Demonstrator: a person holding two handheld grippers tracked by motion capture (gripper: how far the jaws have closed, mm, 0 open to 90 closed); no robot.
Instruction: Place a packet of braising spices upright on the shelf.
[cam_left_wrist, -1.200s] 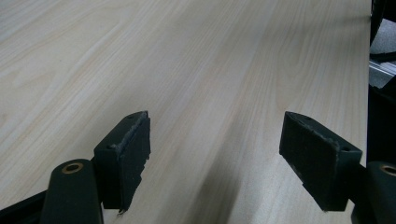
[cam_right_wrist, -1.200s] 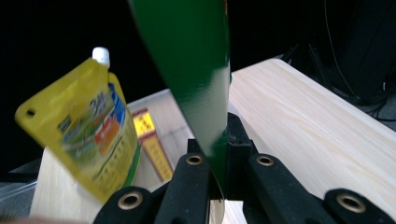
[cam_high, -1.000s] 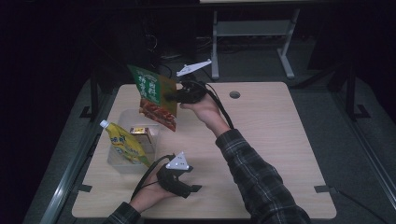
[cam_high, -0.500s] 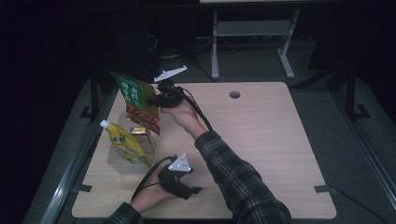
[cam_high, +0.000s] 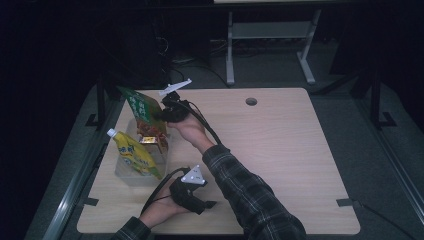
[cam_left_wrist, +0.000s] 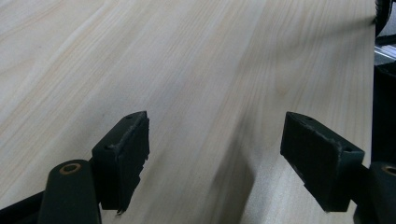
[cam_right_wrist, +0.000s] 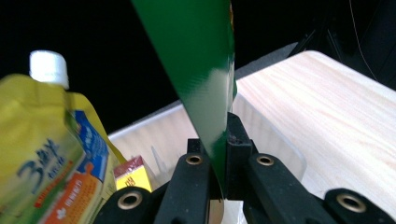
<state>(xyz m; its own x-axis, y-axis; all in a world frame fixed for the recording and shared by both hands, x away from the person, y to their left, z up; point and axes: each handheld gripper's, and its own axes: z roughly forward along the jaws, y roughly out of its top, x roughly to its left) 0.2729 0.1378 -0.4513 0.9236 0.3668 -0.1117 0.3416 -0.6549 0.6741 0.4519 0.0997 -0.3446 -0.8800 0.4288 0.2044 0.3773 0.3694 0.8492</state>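
My right gripper (cam_high: 161, 115) is shut on the edge of a green snack bag (cam_high: 142, 111), which hangs tilted over a clear plastic bin (cam_high: 123, 175) at the table's left. In the right gripper view the jaws (cam_right_wrist: 219, 140) pinch the green bag (cam_right_wrist: 201, 70) above the bin (cam_right_wrist: 275, 135). A yellow pouch (cam_high: 132, 155) with a white cap leans in the bin beside a small red and yellow box (cam_high: 149, 141). The pouch (cam_right_wrist: 51, 154) and the box (cam_right_wrist: 133, 172) sit just left of the jaws. My left gripper (cam_high: 206, 203) rests on the table near the front edge, open (cam_left_wrist: 215, 149) with bare wood between its jaws.
The wooden table (cam_high: 280, 150) has a cable hole (cam_high: 251, 101) near its back edge. A metal stand (cam_high: 270, 35) is on the floor behind the table. A dark rail (cam_high: 80, 175) runs along the table's left side, close to the bin.
My right hand has carried the green bag leftward and down, from over the table's middle back to above the bin. The left gripper has stayed put.
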